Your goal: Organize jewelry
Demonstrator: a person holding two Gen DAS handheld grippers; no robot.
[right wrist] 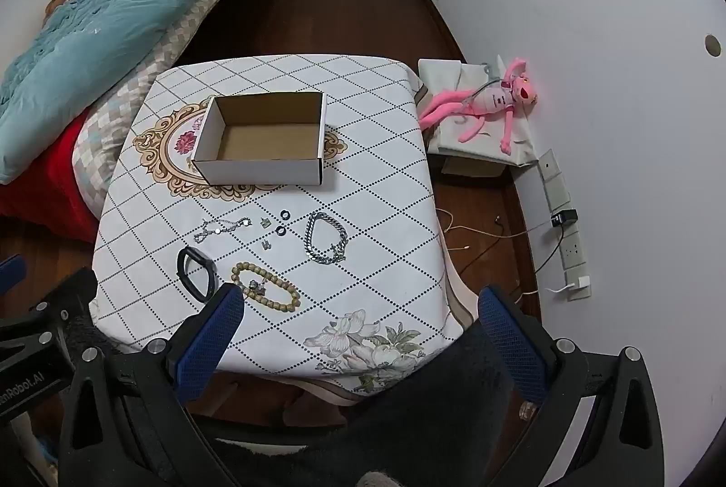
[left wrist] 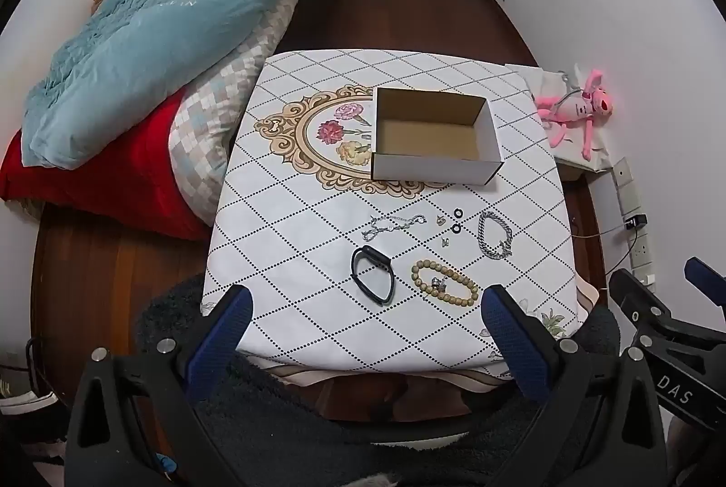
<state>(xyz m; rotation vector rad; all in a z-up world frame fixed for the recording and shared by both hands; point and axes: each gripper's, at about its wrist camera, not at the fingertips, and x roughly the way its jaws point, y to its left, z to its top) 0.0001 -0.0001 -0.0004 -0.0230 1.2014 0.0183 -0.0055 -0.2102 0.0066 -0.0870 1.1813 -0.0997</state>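
An empty open white cardboard box stands on the table. In front of it lie a thin silver chain, two black rings, small charms, a thick silver chain bracelet, a black band and a wooden bead bracelet. My left gripper and right gripper are open and empty, held above the table's near edge.
A bed with a blue quilt lies to the left of the table. A pink plush toy rests on a low stand at the right wall. Sockets and cables run along that wall.
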